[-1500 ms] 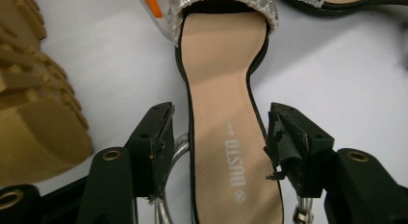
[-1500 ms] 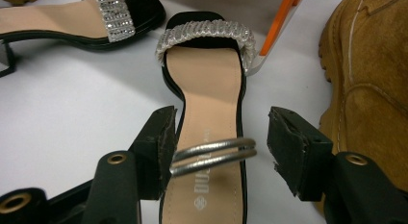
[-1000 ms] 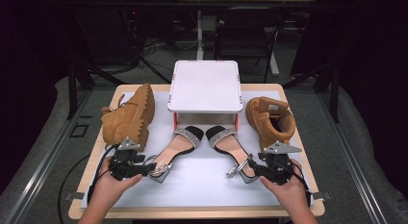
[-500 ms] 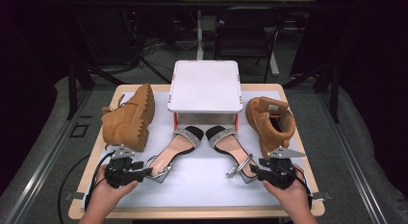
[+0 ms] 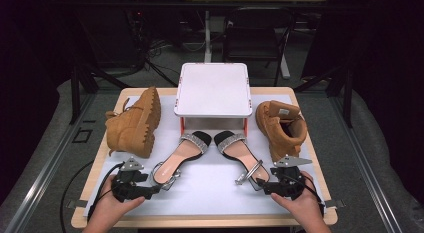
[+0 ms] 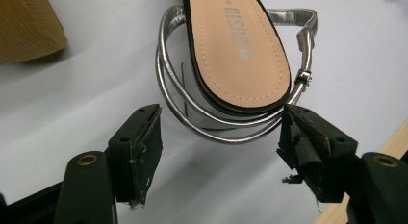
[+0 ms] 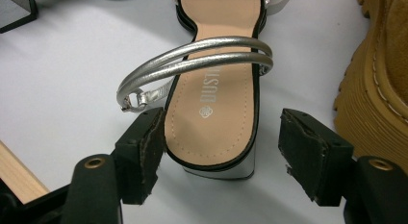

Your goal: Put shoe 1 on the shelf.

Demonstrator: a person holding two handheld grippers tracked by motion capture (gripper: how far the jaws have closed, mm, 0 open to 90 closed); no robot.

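The left gripper point(image 5: 159, 189) and right gripper point(image 5: 259, 185) are standing wide, having just been opening off the heels of the left sandal point(image 5: 181, 154) and right sandal point(image 5: 239, 150) lying before the white stand point(image 5: 213, 88), probably releasing them; next, backing away cleanly.

Lab: dark room, cable tangle point(image 5: 150, 53), metal frame legs point(image 5: 80, 83), table point(image 5: 300, 93).

Black tongs point(image 5: 161, 189), seemingly frayed pads point(image 6: 308, 144)
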